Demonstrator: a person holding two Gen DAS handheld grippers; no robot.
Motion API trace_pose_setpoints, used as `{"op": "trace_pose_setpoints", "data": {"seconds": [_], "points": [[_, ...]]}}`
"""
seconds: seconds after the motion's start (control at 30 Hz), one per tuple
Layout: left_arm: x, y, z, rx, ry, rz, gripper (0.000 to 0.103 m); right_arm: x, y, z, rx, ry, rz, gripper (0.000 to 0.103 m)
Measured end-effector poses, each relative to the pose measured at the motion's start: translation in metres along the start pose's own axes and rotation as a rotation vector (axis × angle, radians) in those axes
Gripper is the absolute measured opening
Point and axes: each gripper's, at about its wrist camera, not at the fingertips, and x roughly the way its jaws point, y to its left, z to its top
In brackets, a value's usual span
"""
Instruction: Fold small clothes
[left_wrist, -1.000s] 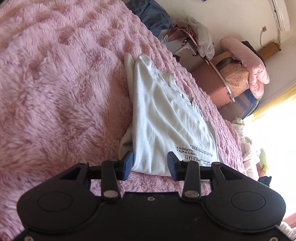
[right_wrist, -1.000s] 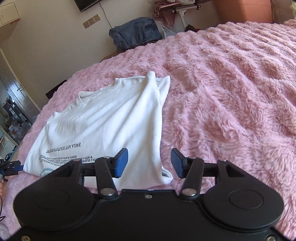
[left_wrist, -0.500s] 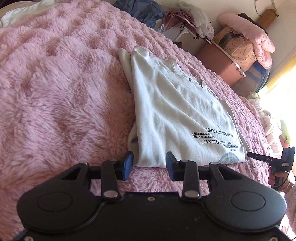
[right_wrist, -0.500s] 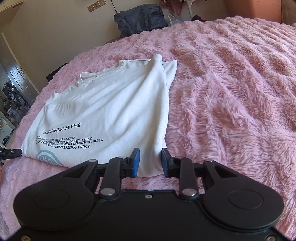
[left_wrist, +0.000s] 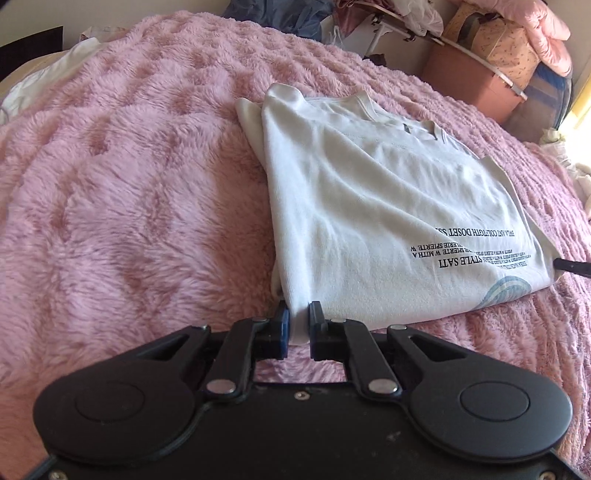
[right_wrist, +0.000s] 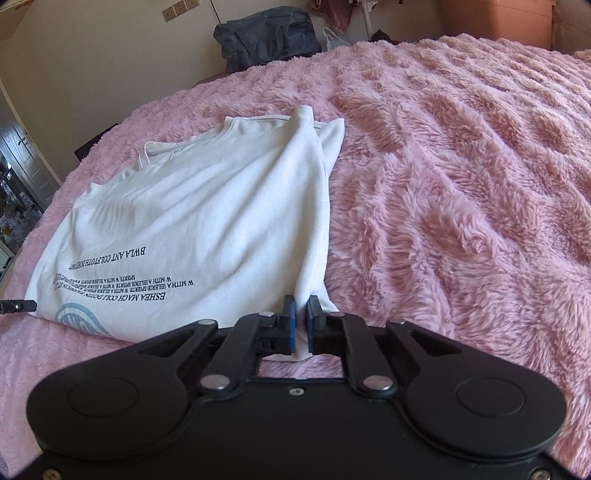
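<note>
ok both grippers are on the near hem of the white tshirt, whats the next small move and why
Probably lift both hem corners together and carry them toward the collar. The left gripper, its jaws closing, and the right gripper each pinch a corner of the white T-shirt, which lies with sides already folded in on the pink blanket.

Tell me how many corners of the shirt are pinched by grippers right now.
2. The left gripper is closing on one near hem corner of the shirt; the right gripper is shut on the other near corner. Far corners lie free.
</note>
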Motion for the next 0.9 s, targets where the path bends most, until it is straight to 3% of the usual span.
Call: {"op": "trace_pose_setpoints", "data": {"seconds": [0.13, 0.27, 0.37, 0.47, 0.53, 0.57, 0.63, 0.73, 0.9], "points": [[-0.005, -0.011, 0.010, 0.042, 0.069, 0.066, 0.005, -0.025, -0.001, 0.006, 0.004, -0.082, -0.003, 0.005], [0.030, 0.007, 0.006, -0.066, 0.165, 0.080, 0.007, -0.004, -0.010, -0.001, 0.003, 0.012, -0.048, 0.004], [0.032, 0.013, 0.006, -0.095, 0.164, 0.061, 0.009, 0.018, -0.013, -0.014, 0.017, 0.047, -0.070, 0.004], [0.004, 0.019, 0.005, -0.118, 0.106, 0.030, 0.020, 0.018, -0.012, -0.013, 0.016, 0.049, -0.070, 0.005], [-0.019, 0.022, 0.008, -0.148, 0.040, 0.007, 0.024, 0.012, -0.011, -0.007, -0.011, 0.041, -0.081, 0.018], [-0.030, 0.021, 0.011, -0.143, 0.000, -0.005, 0.026, 0.005, -0.008, -0.002, -0.027, 0.030, -0.112, 0.032], [-0.044, 0.014, 0.019, -0.116, -0.072, -0.008, 0.028, -0.006, 0.008, 0.011, -0.132, -0.049, -0.130, 0.032], [-0.041, -0.002, 0.029, -0.083, -0.112, -0.053, 0.035, -0.003, 0.057, 0.044, -0.369, -0.146, -0.076, 0.032], [-0.001, -0.016, 0.034, -0.077, -0.105, -0.006, 0.036, 0.061, 0.138, 0.100, -0.617, -0.135, 0.108, 0.031]]}}
